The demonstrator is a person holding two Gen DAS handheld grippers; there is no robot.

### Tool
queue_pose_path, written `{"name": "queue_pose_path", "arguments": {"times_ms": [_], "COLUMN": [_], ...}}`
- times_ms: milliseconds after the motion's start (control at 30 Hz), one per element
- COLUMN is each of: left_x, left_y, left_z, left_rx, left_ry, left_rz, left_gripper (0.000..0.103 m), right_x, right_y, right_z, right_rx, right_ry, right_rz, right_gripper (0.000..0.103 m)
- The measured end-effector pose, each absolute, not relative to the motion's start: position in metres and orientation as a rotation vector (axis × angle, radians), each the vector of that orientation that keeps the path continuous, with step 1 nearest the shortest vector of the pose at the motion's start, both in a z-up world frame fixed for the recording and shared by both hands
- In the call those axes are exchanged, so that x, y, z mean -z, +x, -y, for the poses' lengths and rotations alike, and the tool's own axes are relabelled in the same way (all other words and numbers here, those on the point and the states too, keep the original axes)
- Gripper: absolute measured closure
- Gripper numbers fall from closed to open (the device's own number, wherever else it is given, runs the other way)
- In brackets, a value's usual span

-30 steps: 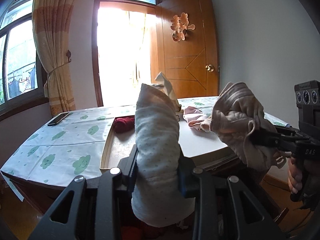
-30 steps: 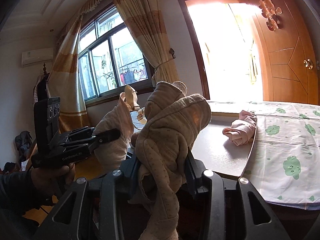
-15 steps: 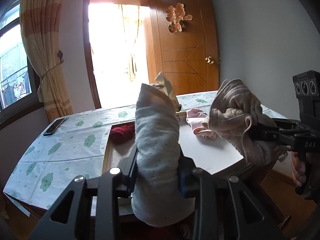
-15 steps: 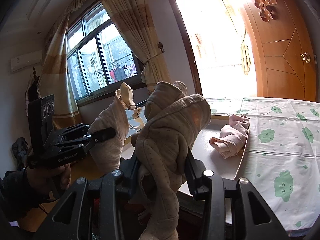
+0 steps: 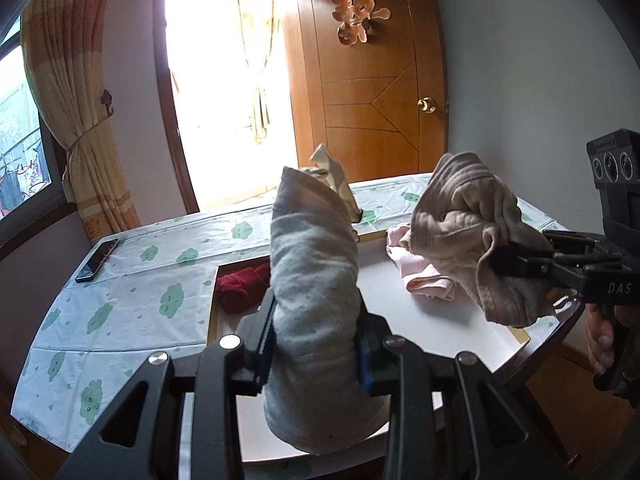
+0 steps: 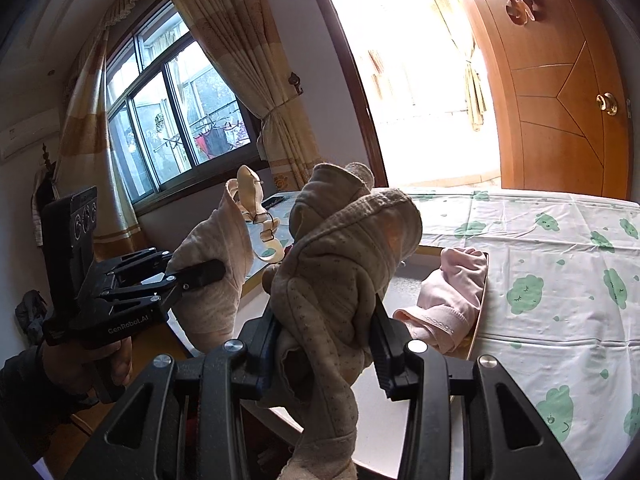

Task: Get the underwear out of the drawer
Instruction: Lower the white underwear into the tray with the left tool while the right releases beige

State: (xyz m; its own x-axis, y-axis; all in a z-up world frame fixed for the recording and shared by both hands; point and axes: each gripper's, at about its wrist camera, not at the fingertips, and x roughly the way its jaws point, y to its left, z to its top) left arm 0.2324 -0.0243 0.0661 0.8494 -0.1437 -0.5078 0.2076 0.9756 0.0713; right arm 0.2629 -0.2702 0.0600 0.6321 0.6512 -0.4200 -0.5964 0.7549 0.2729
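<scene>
In the left wrist view, the left gripper [image 5: 316, 344] was clamped on grey underwear [image 5: 312, 280] above the counter [image 5: 440, 320]; in the right wrist view, the right gripper [image 6: 324, 344] was clamped on beige underwear [image 6: 340, 280], both judged removed, only set-down beside the pink underwear [image 6: 452, 300] remaining.

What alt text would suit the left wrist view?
The left gripper is shut on a rolled pale grey-blue undergarment above a white tabletop. To the right, the right gripper holds a bunched beige garment; pink and red garments lie on the table.
</scene>
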Motion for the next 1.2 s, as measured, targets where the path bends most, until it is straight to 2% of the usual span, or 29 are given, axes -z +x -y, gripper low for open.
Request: {"name": "queue_pose_path", "arguments": {"times_ms": [800, 1200], "left_x": [-0.04, -0.017], "left_y": [0.342, 0.379], "left_z": [0.023, 0.027], "left_rx": [0.173, 0.181], "left_ry": [0.117, 0.122], "left_rz": [-0.772, -0.859], "left_gripper": [0.071, 0.071], "right_x": [-0.049, -0.023], "right_y": [0.355, 0.385], "right_z": [0.233, 0.223], "right_rx": [-0.577, -0.521], "right_ry": [0.109, 0.099], "right_rz": [-0.743, -0.841], "right_gripper": [0.06, 0.059]}}
